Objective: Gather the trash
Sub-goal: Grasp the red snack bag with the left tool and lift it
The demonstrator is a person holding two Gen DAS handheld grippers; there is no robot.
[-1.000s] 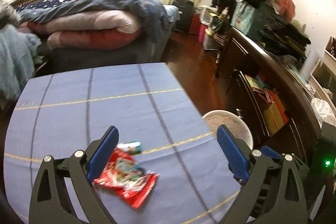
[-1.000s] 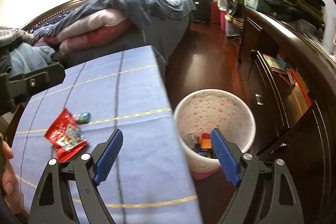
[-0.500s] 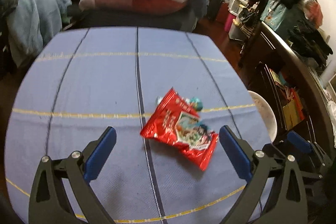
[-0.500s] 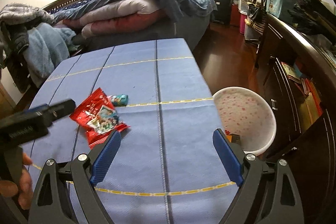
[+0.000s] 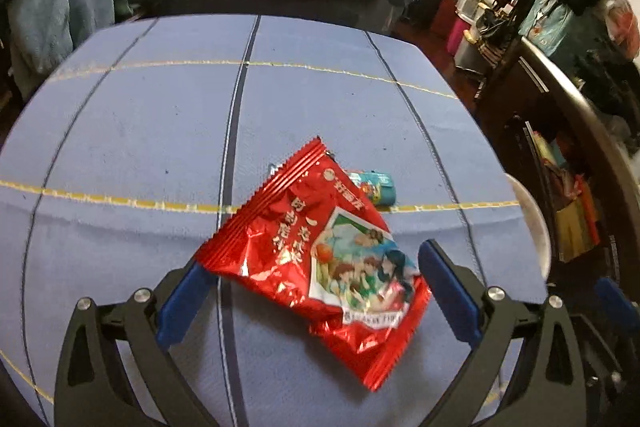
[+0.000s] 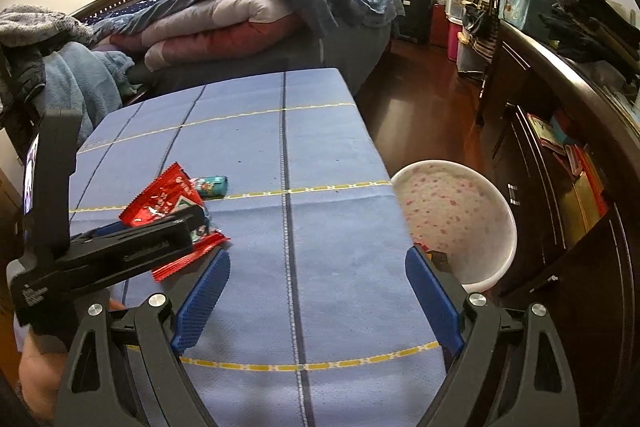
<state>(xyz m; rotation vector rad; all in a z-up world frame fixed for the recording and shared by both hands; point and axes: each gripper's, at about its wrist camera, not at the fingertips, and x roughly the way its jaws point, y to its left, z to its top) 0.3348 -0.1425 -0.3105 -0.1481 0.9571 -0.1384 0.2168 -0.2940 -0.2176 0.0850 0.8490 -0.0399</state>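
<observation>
Two pieces of trash lie on the blue cloth table (image 5: 320, 99): one crinkled red foil snack packet (image 5: 316, 259) with cartoon figures (its Chinese writing I cannot read) and one small teal wrapper (image 5: 378, 185) just beyond it. The left gripper (image 5: 314, 289) is spread wide around the packet. The right gripper (image 6: 316, 293) is also apart, holding nothing. One speckled white bin (image 6: 460, 215) stands to its right.

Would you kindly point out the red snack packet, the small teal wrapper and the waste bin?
red snack packet (image 5: 288, 239): left wrist view, on its red printed front.
small teal wrapper (image 6: 214, 185): right wrist view, on its middle.
waste bin (image 6: 505, 215): right wrist view, on its white rim.
</observation>
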